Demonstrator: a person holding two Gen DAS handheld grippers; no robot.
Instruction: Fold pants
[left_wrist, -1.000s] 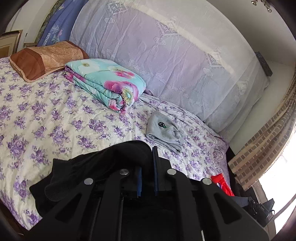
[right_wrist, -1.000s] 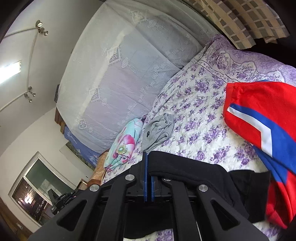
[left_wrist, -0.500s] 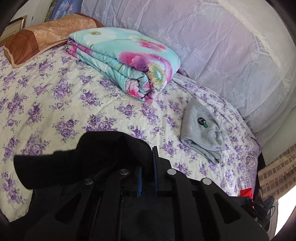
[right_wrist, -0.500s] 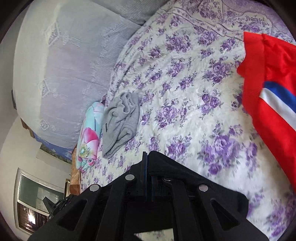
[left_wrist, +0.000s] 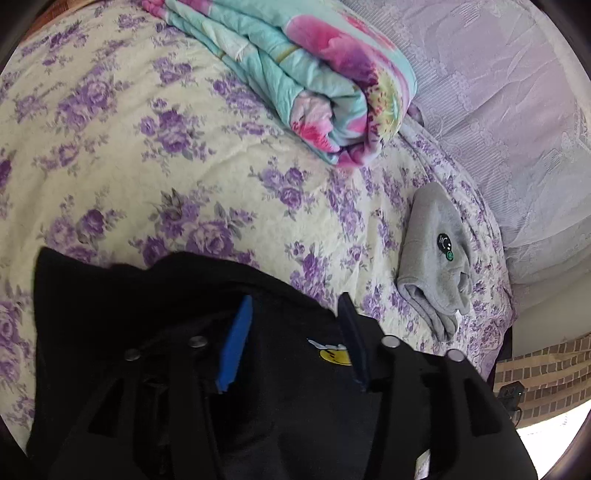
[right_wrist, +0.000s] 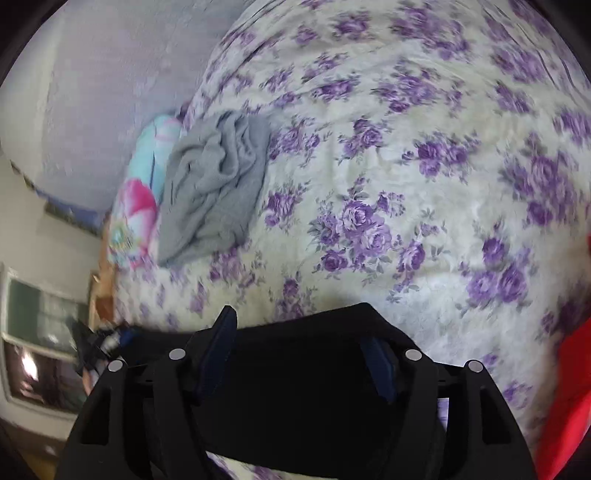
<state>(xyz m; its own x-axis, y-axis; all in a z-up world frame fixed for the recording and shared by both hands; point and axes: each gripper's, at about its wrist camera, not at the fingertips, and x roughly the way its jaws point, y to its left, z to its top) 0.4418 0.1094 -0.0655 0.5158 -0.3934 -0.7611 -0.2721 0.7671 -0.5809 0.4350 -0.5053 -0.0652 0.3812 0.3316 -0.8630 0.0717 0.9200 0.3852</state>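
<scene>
Both my jaws opening, left gripper (left_wrist: 295, 328) and right gripper (right_wrist: 301, 354) each straddling the black pants (left_wrist: 155, 295) lying on the bed (left_wrist: 122, 155) right under me, cloth between pads, edge running crosswise, neither hand nearer.

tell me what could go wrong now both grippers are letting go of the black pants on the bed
1. The left gripper and right gripper are opening with the black pants between the pads; fabric could snag as they leave and undo the fold.
2. The grey garment lies nearby and might get dragged along.
</scene>
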